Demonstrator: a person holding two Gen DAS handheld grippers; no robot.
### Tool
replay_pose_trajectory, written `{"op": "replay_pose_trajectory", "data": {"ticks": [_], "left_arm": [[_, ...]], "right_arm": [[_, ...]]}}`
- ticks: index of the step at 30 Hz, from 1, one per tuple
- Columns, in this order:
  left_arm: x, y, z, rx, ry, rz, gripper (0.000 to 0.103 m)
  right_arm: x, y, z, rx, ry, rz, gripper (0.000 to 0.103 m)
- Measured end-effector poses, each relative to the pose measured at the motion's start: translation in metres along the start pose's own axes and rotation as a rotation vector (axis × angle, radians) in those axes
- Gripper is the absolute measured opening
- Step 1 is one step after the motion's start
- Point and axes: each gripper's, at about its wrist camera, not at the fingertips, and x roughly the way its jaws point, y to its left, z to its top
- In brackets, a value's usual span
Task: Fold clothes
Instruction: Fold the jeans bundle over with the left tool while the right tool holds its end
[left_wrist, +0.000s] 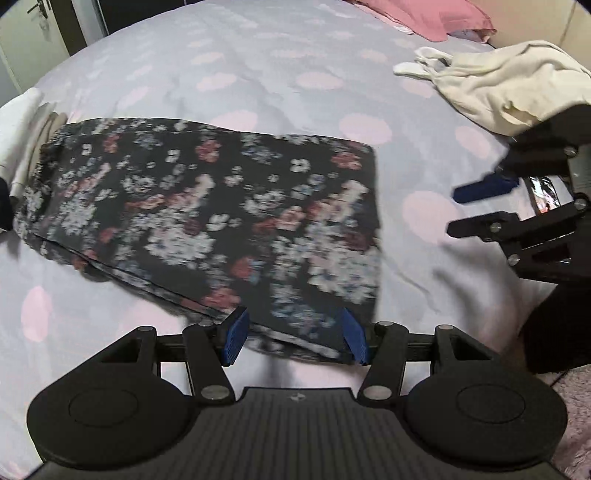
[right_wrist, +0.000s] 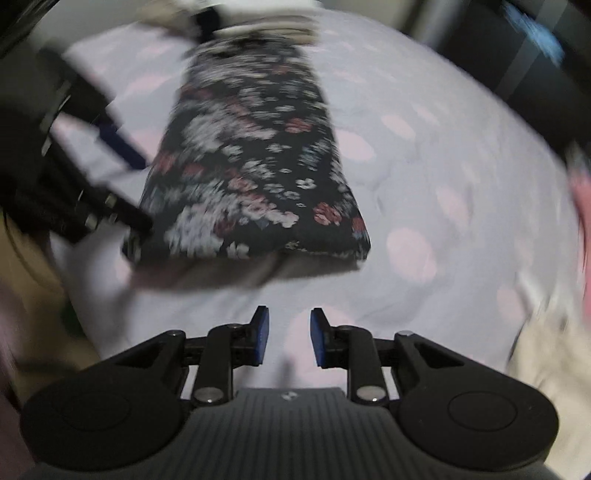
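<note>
Ribbed blue pads (left_wrist: 233, 338), folded floral cloth (left_wrist: 207, 206).

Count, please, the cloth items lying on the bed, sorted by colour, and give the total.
Dark floral: 1, the folded garment
Cream: 1, the crumpled garment
White: 1, the folded pile at the bed's edge
Pink: 1, the pillow
Total: 4

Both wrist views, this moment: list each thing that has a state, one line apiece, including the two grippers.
Floral garment: folded into a flat rectangle on the bed.
Cream garment: crumpled, unfolded, apart from the floral one.
Pink pillow: lying at the bed's far end.
Left gripper: jaws apart, the floral garment's near edge between them; whether the pads touch it is unclear.
Right gripper: jaws apart, nothing between them.
</note>
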Motion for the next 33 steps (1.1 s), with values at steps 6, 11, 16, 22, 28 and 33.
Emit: {"op": "replay_pose_trajectory", "data": {"ticks": [6,11,16,22,28,33], "left_arm": [[0.005,-0.030,-0.007,0.018,-0.030,0.007,0.055],[0.012,-0.058,-0.009,0.087,-0.051,0.083,0.055],[0.025,-0.092,-0.016,0.321,-0.093,0.249,0.056],[0.054,-0.098,-0.023,0.448,-0.072,0.413,0.056],[0.068,-0.095,-0.026,0.500,-0.067,0.434,0.057],[0.072,-0.091,-0.024,0.531,-0.080,0.428,0.055]], "right_arm": [[0.010,0.010,-0.013,-0.262,-0.022,-0.015,0.038],[0.021,0.015,-0.019,-0.553,-0.110,-0.107,0.041],[0.046,0.010,-0.020,-0.741,-0.153,-0.180,0.041],[0.071,0.008,-0.021,-0.839,-0.195,-0.214,0.053],[0.095,0.013,-0.025,-1.016,-0.242,-0.240,0.052],[0.112,0.011,-0.022,-1.111,-0.284,-0.258,0.047]]}}
